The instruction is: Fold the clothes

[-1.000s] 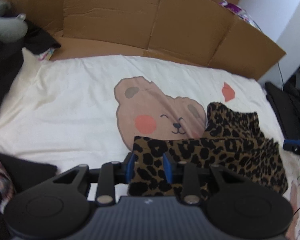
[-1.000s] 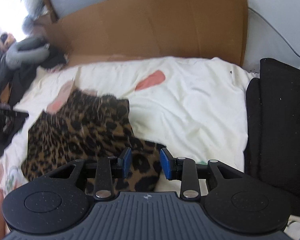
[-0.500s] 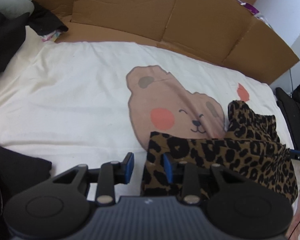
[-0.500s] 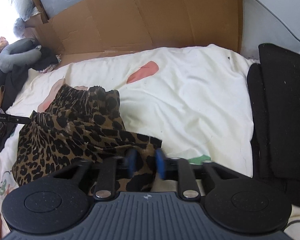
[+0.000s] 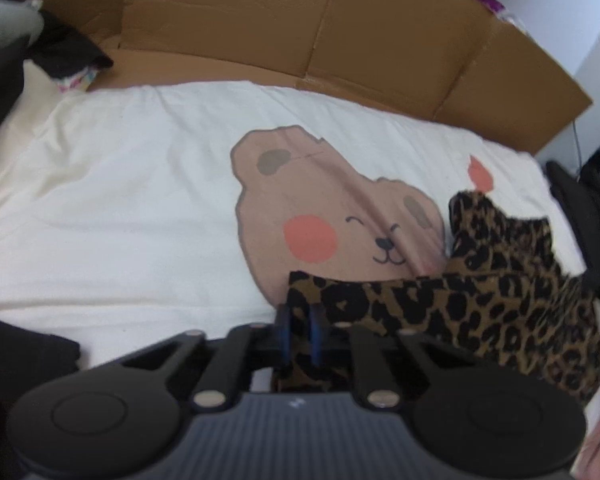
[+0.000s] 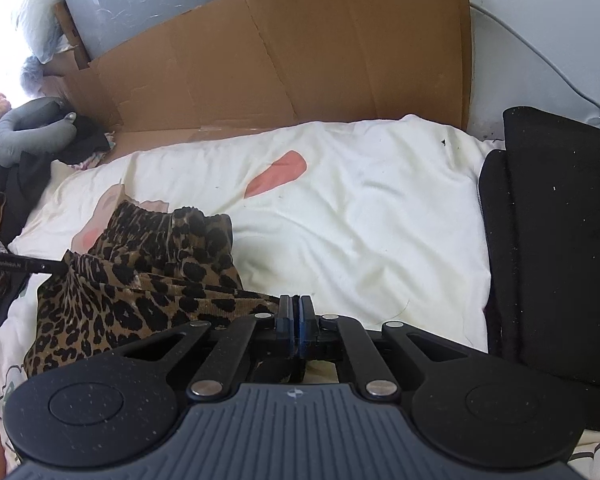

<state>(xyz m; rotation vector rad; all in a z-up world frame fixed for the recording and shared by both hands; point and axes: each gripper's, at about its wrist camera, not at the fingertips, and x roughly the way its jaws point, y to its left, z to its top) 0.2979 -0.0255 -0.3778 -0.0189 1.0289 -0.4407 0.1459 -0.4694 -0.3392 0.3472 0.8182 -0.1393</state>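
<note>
Cream bear-print bedsheet [image 5: 140, 208]; flattened cardboard [image 6: 300, 60] against white wall [image 6: 540, 20]; bright daylight left

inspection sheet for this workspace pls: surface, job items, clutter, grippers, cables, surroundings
Surface: cream bear-print sheet, wrinkled.
Job's things: leopard-print garment, partly bunched.
Clutter: black clothes pile beside the sheet; grey plush at far corner.
Grippers: left hand-held gripper and right hand-held gripper just closed, each pinching a garment edge.
Cables: white cable on the wall.
Surroundings: cardboard panels behind.
</note>
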